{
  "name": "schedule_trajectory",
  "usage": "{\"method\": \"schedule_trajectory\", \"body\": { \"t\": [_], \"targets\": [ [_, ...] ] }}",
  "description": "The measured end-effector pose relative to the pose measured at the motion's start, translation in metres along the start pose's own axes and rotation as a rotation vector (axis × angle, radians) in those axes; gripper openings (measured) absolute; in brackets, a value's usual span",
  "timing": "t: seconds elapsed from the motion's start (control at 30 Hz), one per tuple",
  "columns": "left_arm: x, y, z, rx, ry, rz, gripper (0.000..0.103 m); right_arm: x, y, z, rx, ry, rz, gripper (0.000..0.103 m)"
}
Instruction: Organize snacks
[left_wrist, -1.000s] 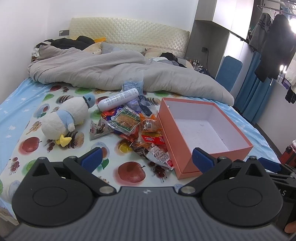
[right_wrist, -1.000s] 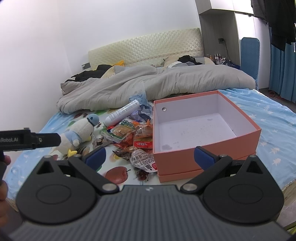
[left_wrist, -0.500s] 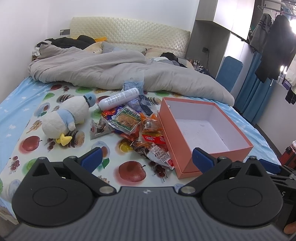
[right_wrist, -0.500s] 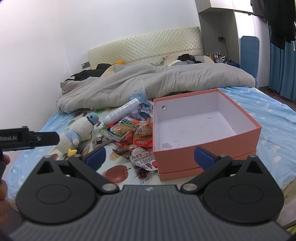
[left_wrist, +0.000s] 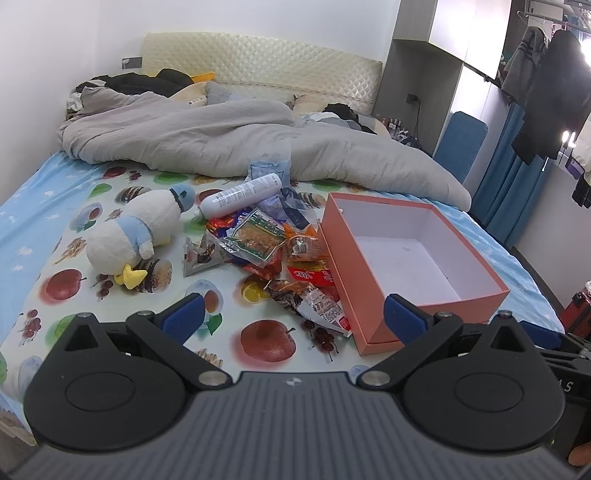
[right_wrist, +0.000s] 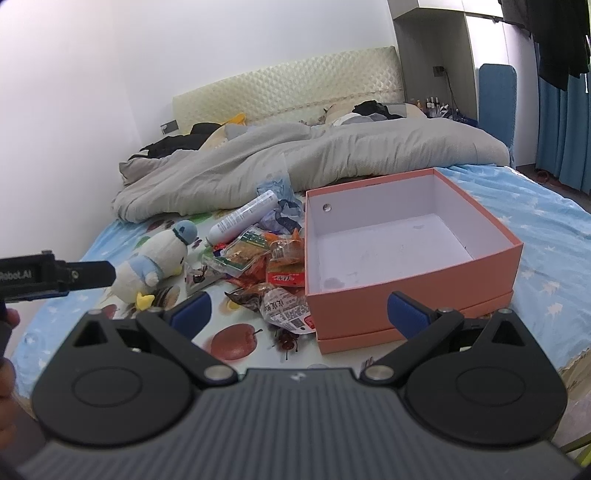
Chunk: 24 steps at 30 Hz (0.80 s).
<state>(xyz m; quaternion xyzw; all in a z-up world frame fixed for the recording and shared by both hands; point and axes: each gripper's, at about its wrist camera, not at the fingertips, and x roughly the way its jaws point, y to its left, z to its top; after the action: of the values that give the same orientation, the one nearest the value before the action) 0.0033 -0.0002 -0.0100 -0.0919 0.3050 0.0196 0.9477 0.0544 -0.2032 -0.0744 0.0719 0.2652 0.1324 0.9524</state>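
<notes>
A heap of snack packets (left_wrist: 275, 251) (right_wrist: 264, 266) lies on the fruit-print bed sheet, just left of an empty salmon-pink box (left_wrist: 410, 258) (right_wrist: 402, 251) with a white inside. A clear packet with dark snacks (left_wrist: 314, 304) (right_wrist: 284, 304) is the nearest one. My left gripper (left_wrist: 293, 319) hovers open at the bed's near edge, short of the heap, with nothing between its blue fingertips. Open too, my right gripper (right_wrist: 297, 312) hangs in front of the box's near left corner and holds nothing. The left gripper's body (right_wrist: 55, 277) shows at the left of the right wrist view.
A plush penguin (left_wrist: 136, 230) (right_wrist: 159, 254) lies left of the heap, and a white spray can (left_wrist: 240, 195) (right_wrist: 242, 218) rests behind it. A rumpled grey duvet (left_wrist: 221, 144) covers the far half of the bed. Blue curtains (left_wrist: 506, 192) and hanging clothes stand to the right.
Both grippers have drifted slightly; the views shift a little, with the right one nearer the box. Nothing on the bed has moved and both stay open.
</notes>
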Motion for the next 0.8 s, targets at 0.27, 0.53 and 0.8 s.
{"method": "schedule_trajectory", "body": {
  "t": [0.27,0.53,0.8],
  "targets": [
    [0.006,0.009,0.002,-0.009,0.013,-0.004,0.103,0.009,0.000,-0.001,-0.002,0.016,-0.008,0.103],
    [0.046,0.032,0.005,-0.025,0.035,-0.026,0.103,0.038,0.012,-0.008,-0.053,0.050,-0.004,0.103],
    [0.112,0.078,0.010,-0.091,0.083,-0.041,0.103,0.078,0.045,-0.019,-0.196,0.074,0.097,0.096]
  ]
}}
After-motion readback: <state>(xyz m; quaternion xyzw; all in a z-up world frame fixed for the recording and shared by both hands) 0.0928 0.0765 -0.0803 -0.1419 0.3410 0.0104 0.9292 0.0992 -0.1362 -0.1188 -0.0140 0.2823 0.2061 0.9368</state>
